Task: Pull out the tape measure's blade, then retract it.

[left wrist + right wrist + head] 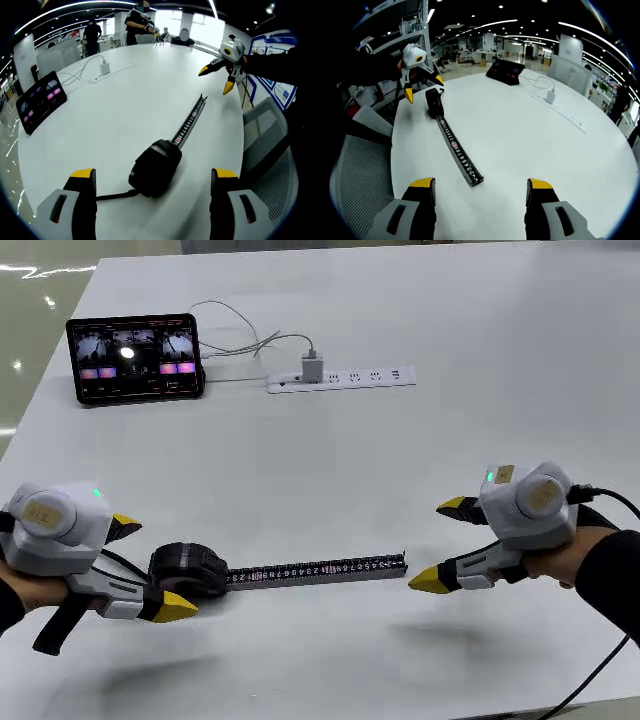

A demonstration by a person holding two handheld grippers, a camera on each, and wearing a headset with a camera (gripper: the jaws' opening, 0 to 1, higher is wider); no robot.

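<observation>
Currently the left gripper [152, 567] and right gripper [438, 544] stand spread, empty. The tape measure [187, 568] sits near the front-left edge of the desk [400, 460], its blade [315, 570] extended and unheld. If released unrestrained, the blade likely whips back, skidding the case.

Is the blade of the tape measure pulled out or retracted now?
Pulled out. The blade lies flat on the table, its numbers showing, reaching from the case toward the open right gripper.
</observation>
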